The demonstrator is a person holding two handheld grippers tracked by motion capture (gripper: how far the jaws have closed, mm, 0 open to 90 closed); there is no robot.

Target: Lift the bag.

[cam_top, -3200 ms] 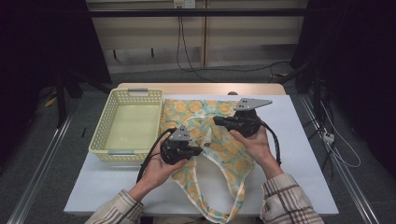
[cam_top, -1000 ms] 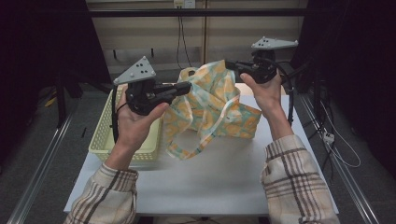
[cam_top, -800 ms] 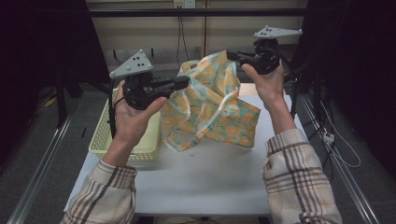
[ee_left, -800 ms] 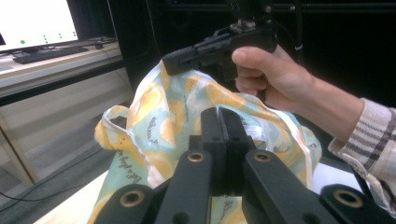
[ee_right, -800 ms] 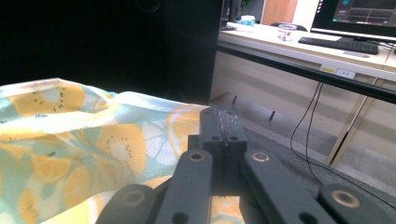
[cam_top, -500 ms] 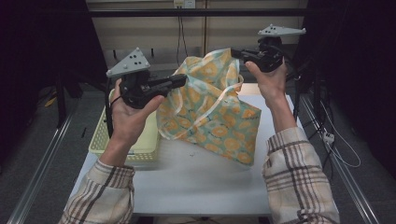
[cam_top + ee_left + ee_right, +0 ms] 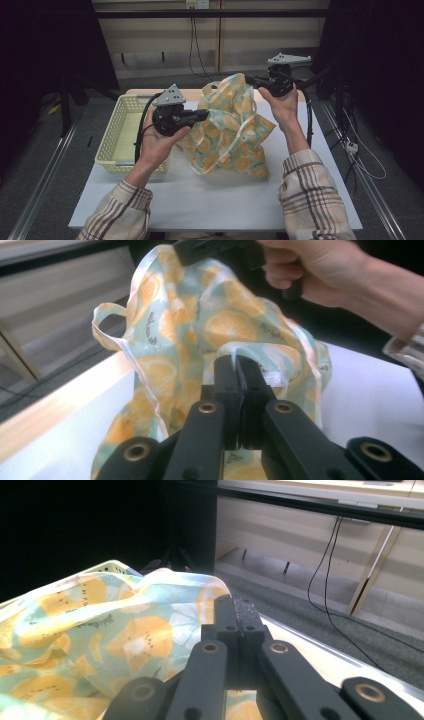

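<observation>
A pale green cloth bag (image 7: 230,137) printed with orange slices hangs between my two grippers above the white table (image 7: 210,200). Its lower end reaches the tabletop. My left gripper (image 7: 204,115) is shut on a white-edged fold of the bag (image 7: 200,325), jaws pressed together (image 7: 235,361). My right gripper (image 7: 251,79) holds the bag's upper right edge higher up, and its jaws (image 7: 235,605) are shut on the cloth (image 7: 100,630). One strap loop (image 7: 107,322) sticks out at the top. In the left gripper view the right gripper (image 7: 215,247) and its hand show at the top.
A pale yellow plastic basket (image 7: 112,145) stands on the left part of the table, close beside my left hand. Behind the table runs a wall with hanging black cables (image 7: 192,45). Dark stands flank both sides.
The bag lay flat on the table, then was lifted high. Over the last half second both hands came down, the left more, and the bag's lower end now meets the tabletop.
</observation>
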